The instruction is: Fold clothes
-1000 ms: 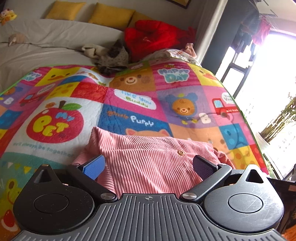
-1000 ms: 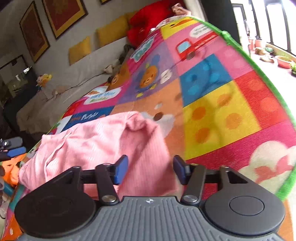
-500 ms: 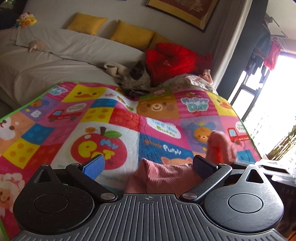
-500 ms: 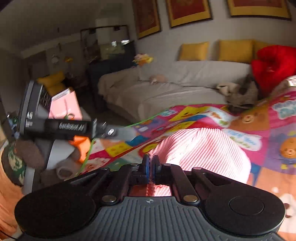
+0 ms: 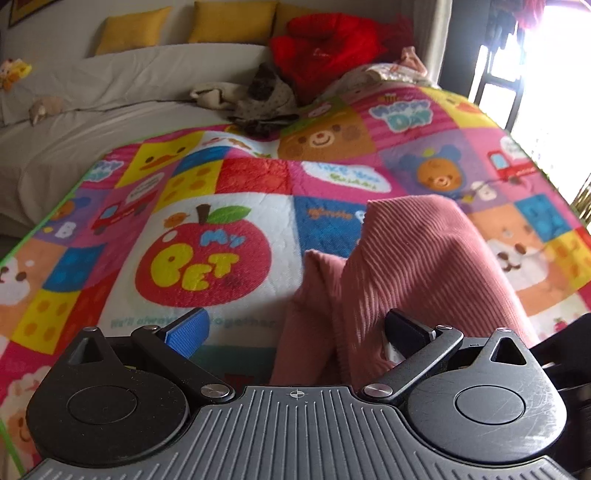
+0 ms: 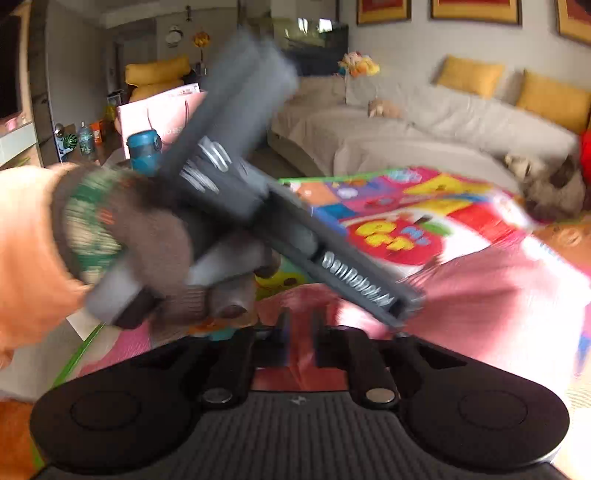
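A pink corduroy garment (image 5: 417, 273) is lifted in a hanging bunch over the colourful cartoon quilt (image 5: 207, 251). My left gripper (image 5: 295, 328) is open; the cloth drapes against its right finger (image 5: 404, 330), the blue left pad (image 5: 186, 330) is bare. In the blurred right wrist view my right gripper (image 6: 299, 328) is shut on a pinch of the pink garment (image 6: 498, 295). The left gripper's body and gloved hand (image 6: 159, 236) cross just in front of it.
A grey-sheeted bed (image 5: 110, 110) with yellow pillows (image 5: 229, 20) lies behind the quilt. A red jacket (image 5: 328, 48) and a heap of clothes (image 5: 258, 99) sit at the quilt's far edge. A bright window (image 5: 554, 92) is at right.
My right gripper, which shut on the pink garment a second ago, has swung it up and leftwards. The cloth now hangs higher before my left gripper, which has dropped closer to the quilt.
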### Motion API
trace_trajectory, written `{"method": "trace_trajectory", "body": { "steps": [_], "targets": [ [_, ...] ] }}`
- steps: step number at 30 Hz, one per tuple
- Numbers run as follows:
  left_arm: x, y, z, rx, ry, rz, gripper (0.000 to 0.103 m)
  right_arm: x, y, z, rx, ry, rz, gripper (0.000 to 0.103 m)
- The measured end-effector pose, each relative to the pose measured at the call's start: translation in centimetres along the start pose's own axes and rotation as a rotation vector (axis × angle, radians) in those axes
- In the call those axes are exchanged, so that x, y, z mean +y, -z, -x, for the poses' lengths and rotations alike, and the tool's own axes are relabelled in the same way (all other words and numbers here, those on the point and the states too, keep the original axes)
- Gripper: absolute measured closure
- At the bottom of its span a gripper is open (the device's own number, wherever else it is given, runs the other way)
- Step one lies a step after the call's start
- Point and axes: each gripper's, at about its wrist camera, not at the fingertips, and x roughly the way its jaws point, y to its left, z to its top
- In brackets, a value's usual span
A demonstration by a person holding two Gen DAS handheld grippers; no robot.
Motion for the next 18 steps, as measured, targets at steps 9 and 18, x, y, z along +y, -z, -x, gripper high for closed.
{"method": "trace_trajectory", "body": {
  "steps": [9,18],
  "targets": [
    [0.7,0.5,-0.6,0.008,-0.016,0.020,0.000,-8.4,3.3,9.4,-0.149,0.219,-0.376,0.022],
    [0.7,0.5,-1.3,0.033,-0.038,0.009,0.000,-13.3,9.3,3.0,-0.100,0.017,-0.813,0.022]
  ]
}}
